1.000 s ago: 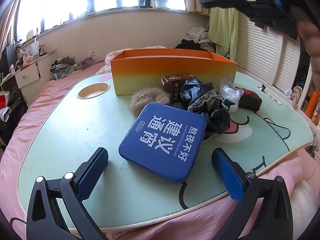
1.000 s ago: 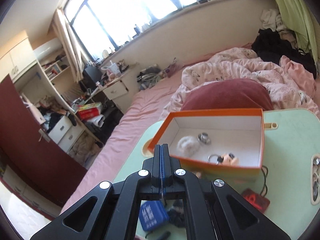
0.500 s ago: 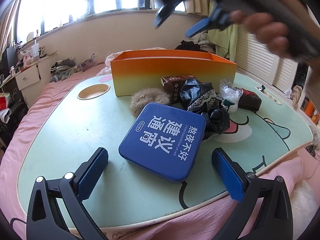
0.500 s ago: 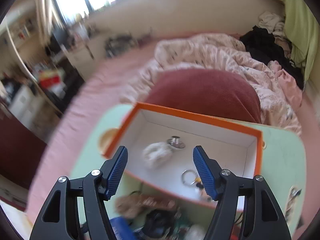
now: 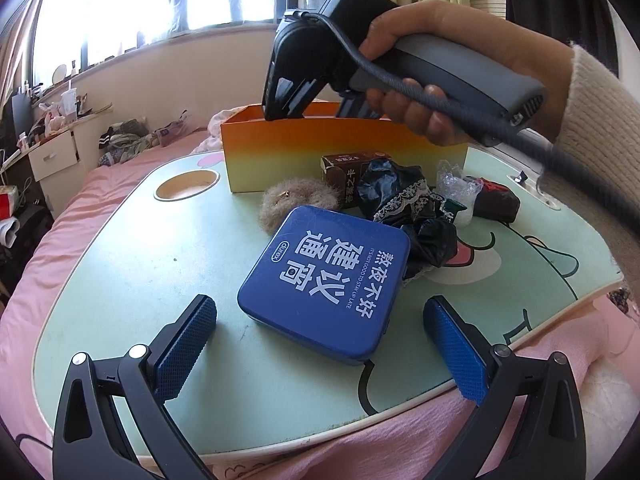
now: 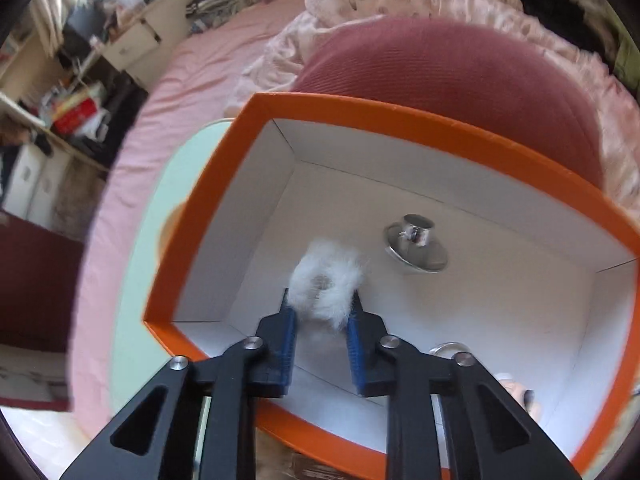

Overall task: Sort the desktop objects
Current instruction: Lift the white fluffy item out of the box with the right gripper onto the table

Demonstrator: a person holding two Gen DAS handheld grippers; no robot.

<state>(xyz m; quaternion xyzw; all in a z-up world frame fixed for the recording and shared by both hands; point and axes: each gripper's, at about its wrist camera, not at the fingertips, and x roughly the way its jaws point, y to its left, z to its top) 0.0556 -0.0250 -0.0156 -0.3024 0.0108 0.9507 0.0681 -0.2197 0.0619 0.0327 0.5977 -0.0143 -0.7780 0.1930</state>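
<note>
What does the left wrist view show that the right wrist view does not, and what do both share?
Left wrist only: the blue tin, brown furry pouch, black lace fabric and open left gripper over the green table.

Right wrist only: the box's inside, with a white fluffy ring between the right gripper fingers and a silver metal piece.

Both: the orange box.

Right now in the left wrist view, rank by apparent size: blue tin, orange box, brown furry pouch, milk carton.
1. Orange box
2. Blue tin, nearer the camera, so unsure
3. Brown furry pouch
4. Milk carton, partly hidden
</note>
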